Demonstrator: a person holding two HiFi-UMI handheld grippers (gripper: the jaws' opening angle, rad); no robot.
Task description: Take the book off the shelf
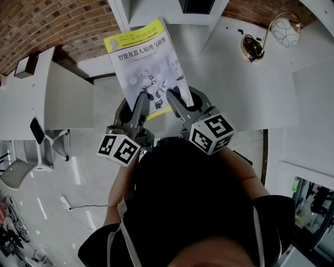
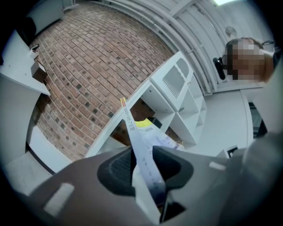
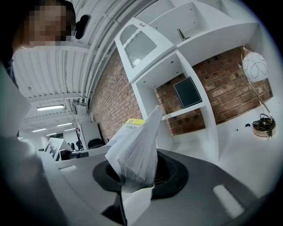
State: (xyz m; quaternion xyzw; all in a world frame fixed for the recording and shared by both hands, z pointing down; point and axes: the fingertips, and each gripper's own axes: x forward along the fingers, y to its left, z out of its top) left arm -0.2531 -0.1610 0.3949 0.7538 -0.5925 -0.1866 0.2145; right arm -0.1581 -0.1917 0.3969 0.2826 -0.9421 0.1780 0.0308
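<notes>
Item: book [image 1: 146, 65], grey cover with a yellow band.
Location: in mid-air before the person, clear of the white shelf [image 1: 156, 11] at 12 o'clock.
Progress: removal looks done. At most, carrying it off or setting it down is left.
Left gripper [image 1: 140, 101]: at the book's 7 o'clock, jaws clamped on its lower edge.
Right gripper [image 1: 175, 100]: at 5 o'clock, likewise pinching that edge.
Pose: both side by side, pointing about level toward 12 o'clock, marker cubes nearest the person.
</notes>
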